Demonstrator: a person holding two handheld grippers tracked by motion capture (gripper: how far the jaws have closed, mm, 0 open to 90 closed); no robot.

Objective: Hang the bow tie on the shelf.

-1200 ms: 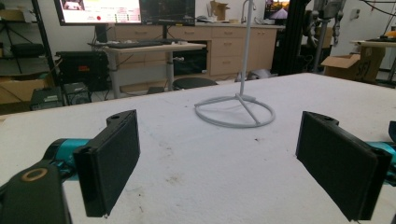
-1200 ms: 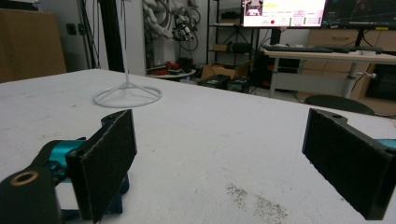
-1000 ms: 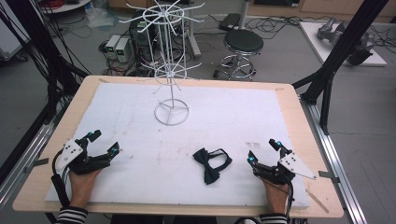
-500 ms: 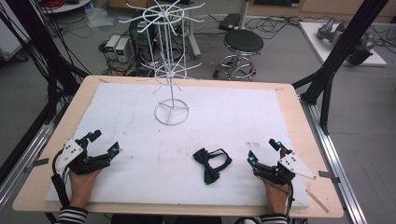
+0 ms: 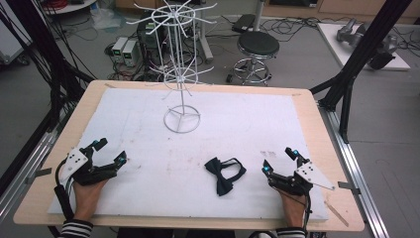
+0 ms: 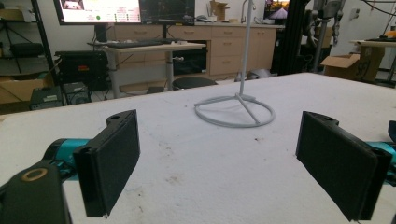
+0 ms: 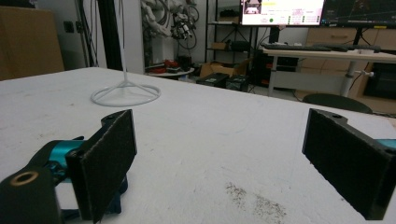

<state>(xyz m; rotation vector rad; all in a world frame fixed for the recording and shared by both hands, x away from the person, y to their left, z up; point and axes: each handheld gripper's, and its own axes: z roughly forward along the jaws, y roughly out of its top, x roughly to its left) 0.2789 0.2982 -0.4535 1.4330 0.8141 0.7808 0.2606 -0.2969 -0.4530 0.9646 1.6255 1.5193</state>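
The left gripper (image 5: 110, 152) is resting on the white worktop (image 5: 297, 119) with its fingers (image 6: 109, 163) standing wide apart and gripping nothing. The right gripper (image 5: 281, 159) is sitting likewise, fingers (image 7: 105, 161) spread wide and empty. The black bow tie (image 5: 224, 173) is lying flat between the two grippers, near the right gripper's fingers and well apart from the left one's. The white wire rack (image 5: 181, 64) is standing upright, well beyond both sets of fingers.

place: lab | cues: monitors (image 6: 98, 10), desks, cable tangles (image 5: 29, 44), black rig frame (image 5: 364, 47), stool (image 5: 257, 47)
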